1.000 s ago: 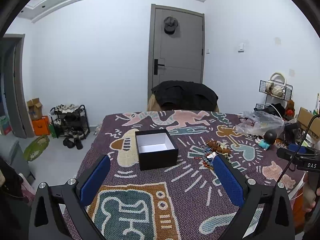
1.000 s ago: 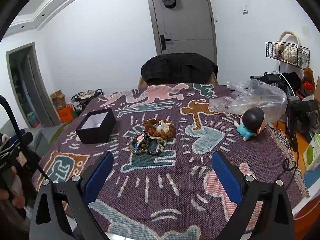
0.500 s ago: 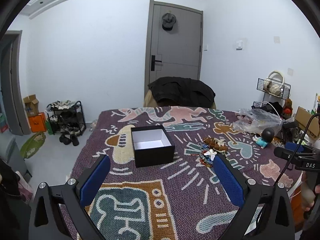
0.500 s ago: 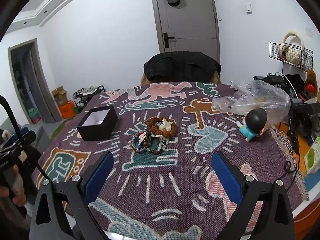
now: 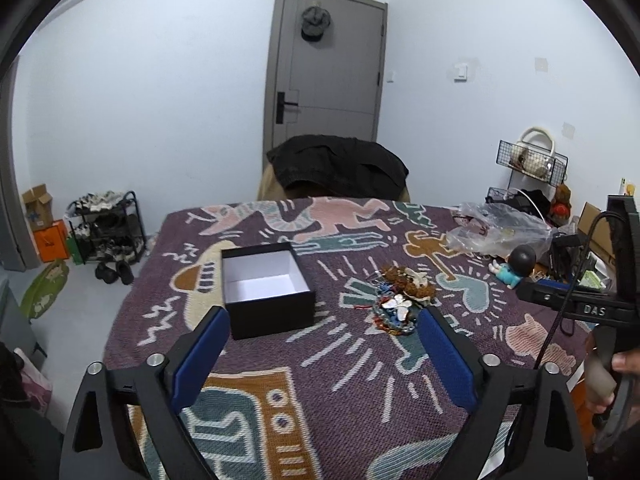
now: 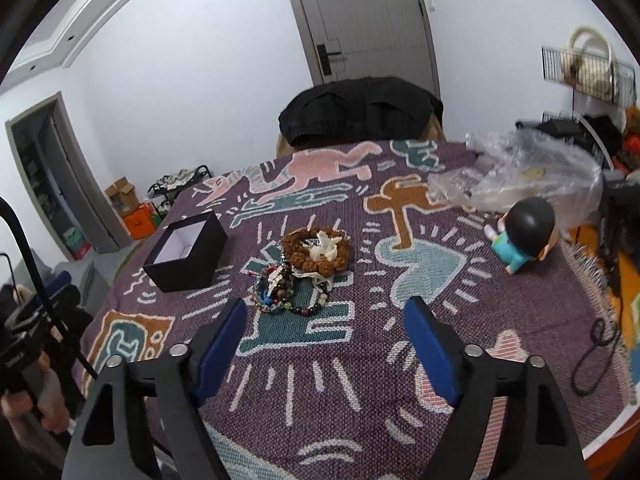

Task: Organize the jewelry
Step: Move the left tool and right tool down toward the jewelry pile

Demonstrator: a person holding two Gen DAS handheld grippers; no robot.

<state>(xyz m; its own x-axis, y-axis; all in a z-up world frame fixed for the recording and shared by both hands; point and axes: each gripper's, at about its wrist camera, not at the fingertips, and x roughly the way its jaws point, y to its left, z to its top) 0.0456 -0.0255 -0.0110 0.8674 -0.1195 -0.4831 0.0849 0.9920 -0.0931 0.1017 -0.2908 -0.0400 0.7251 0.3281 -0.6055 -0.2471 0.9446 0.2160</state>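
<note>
The jewelry (image 6: 298, 276) lay in one tangled heap on the patterned counter (image 6: 360, 360), just right of the empty black box (image 6: 186, 252) and apart from it — a brown beaded bracelet (image 6: 316, 250) at the back, coloured bead strands (image 6: 280, 300) in front. Both the left gripper (image 5: 324, 360) and the right gripper (image 6: 324, 344) stood wide open, holding nothing. The likely trouble was the tangle: a pinch on one strand could drag its neighbours along, or beads could slip from the blue pads (image 6: 428, 356) short of the box. Compared with a second earlier, both grippers had moved in closer — pile and box loomed larger, and the right gripper was tilted over the pile.
</note>
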